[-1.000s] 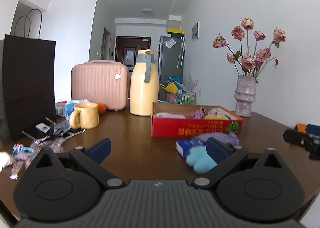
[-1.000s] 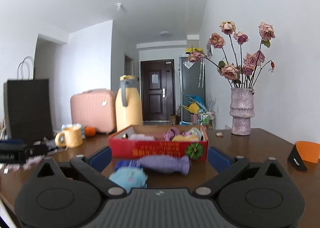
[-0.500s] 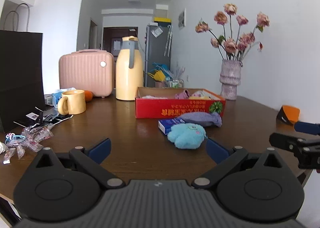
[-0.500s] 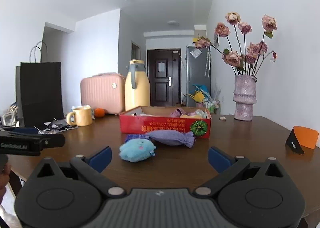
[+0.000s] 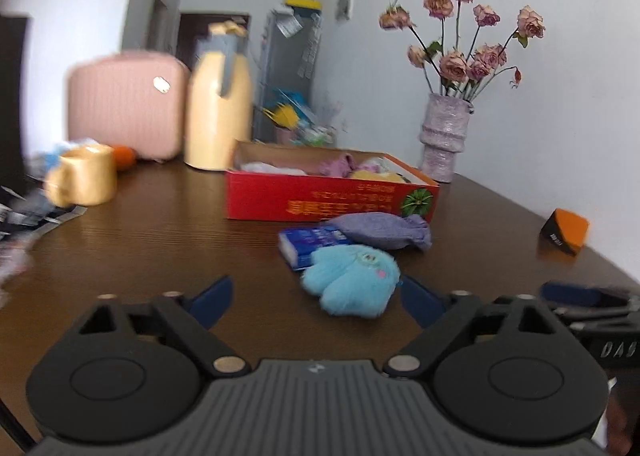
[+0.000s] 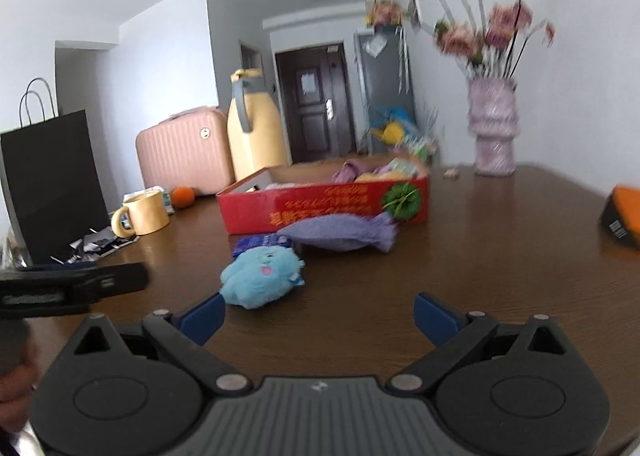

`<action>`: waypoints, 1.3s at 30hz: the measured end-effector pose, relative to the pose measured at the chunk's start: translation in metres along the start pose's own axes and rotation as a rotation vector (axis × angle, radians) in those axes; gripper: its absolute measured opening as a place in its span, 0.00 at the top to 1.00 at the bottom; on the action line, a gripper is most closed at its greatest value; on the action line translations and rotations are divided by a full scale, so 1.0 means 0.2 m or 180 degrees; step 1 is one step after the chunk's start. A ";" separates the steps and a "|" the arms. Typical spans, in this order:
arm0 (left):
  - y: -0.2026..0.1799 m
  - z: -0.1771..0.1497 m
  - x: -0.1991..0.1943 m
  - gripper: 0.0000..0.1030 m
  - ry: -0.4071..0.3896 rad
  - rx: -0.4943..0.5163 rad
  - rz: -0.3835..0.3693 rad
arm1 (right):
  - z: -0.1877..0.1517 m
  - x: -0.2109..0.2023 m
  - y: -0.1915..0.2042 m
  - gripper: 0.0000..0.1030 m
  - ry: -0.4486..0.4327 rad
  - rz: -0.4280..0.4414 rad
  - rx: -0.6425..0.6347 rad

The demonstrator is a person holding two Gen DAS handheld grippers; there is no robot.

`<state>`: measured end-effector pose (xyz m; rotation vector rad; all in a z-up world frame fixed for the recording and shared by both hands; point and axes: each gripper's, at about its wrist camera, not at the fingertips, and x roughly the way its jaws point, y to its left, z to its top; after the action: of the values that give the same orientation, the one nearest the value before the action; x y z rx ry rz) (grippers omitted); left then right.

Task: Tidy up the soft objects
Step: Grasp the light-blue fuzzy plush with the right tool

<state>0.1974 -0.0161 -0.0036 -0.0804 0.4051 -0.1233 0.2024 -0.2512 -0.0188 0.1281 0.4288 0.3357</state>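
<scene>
In the left wrist view, the left gripper [image 5: 314, 302] hung low over the dark brown wooden table [image 5: 160, 240], its blue-padded jaws wide apart but closing, with only bare tabletop between them. The fluffy light-blue plush toy [image 5: 352, 282] lay just ahead, close to the right-hand finger and not gripped. Behind it sat a blue rectangular packet [image 5: 310, 242], touching the toy, and a soft lilac knitted pouch [image 5: 384, 230] lay against the packet's far end. Further back stood the open red cardboard box [image 5: 328, 204] with soft items inside. A yellow mug [image 5: 84, 180], a cream-yellow jug [image 5: 219, 104], a pink ribbed case [image 5: 124, 104] and a mottled lilac vase of dried pink roses [image 5: 444, 140] stood around it. The right gripper showed at the right edge.

In the right wrist view, the right gripper [image 6: 318, 316] was also wide and closing, holding nothing. The blue toy [image 6: 260, 274] lay just ahead of its left finger; the pouch [image 6: 340, 234] rested in front of the box [image 6: 324, 204]. The left gripper [image 6: 72, 286] reached in from the left.
</scene>
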 end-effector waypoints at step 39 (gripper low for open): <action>0.10 0.09 0.78 0.81 0.1133 -0.0865 -0.1255 | 0.08 0.55 -0.16 0.69 0.0604 0.0485 0.0941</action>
<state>0.3497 -0.0160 -0.0498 -0.4109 0.7580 -0.4755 0.3120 -0.2432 -0.0531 0.4214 0.6575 0.4349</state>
